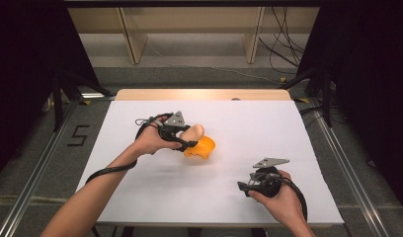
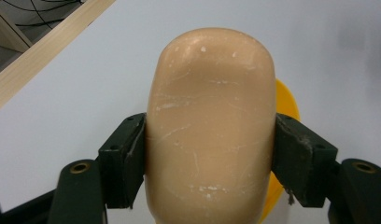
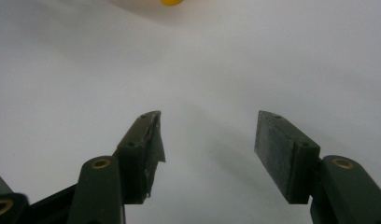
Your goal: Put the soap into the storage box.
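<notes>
A smooth peach-coloured rounded block sits between the jaws of my left gripper, whose pads press on both its sides. From above, that block sticks out of my left gripper near the table's middle, just over an orange-yellow object lying on the white sheet. A sliver of that yellow object shows behind the block. My right gripper stands open over bare white sheet with nothing between its jaws; in the high view the right gripper rests near the front right.
The white sheet covers most of the wooden table. Metal rails run along both sides of the table on the floor. Wooden furniture legs and cables stand beyond the far edge.
</notes>
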